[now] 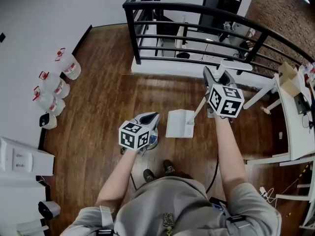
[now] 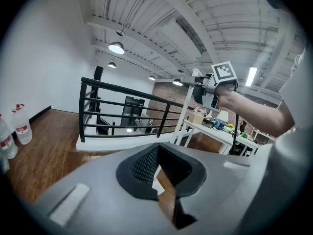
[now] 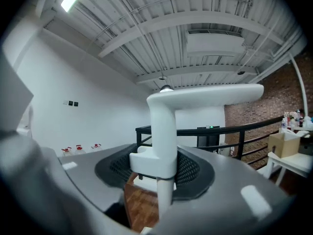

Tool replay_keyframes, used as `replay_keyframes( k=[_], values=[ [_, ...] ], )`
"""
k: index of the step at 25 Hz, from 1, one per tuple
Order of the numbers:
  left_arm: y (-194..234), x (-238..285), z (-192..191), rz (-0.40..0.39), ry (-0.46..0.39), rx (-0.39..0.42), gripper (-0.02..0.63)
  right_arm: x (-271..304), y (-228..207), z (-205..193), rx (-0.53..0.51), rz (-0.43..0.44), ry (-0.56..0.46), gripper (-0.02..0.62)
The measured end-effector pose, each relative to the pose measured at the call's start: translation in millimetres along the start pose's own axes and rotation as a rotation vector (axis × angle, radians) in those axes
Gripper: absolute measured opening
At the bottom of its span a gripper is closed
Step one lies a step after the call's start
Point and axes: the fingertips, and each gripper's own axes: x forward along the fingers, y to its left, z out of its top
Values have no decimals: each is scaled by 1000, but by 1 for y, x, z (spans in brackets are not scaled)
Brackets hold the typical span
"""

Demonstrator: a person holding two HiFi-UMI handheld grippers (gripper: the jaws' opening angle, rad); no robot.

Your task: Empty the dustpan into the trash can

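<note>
Head view: my right tool grips the dustpan by its handle, pan hanging at centre above the floor. A round thing under the left tool may be the can.

Left gripper view: jaws slightly parted, empty.

Right gripper view: pads clamp the handle. Tipping early would spill dust on the floor.

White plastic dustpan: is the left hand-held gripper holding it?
No, the right hand-held gripper grips the white plastic dustpan by its handle; the left hand-held gripper holds nothing.
</note>
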Motion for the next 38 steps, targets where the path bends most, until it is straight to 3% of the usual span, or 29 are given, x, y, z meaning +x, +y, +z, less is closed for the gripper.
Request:
replay_keyframes(
  k=[19, 31, 38],
  values=[
    [-42, 90, -49, -51, 142, -30, 5, 2, -123, -230, 134, -134, 211, 204],
    [-41, 132, -73, -51, 216, -60, 5, 5, -144, -317, 131, -126, 293, 204],
    [-38, 140, -68, -69, 229, -46, 5, -11, -164, -339, 163, -169, 335, 206]
  ],
)
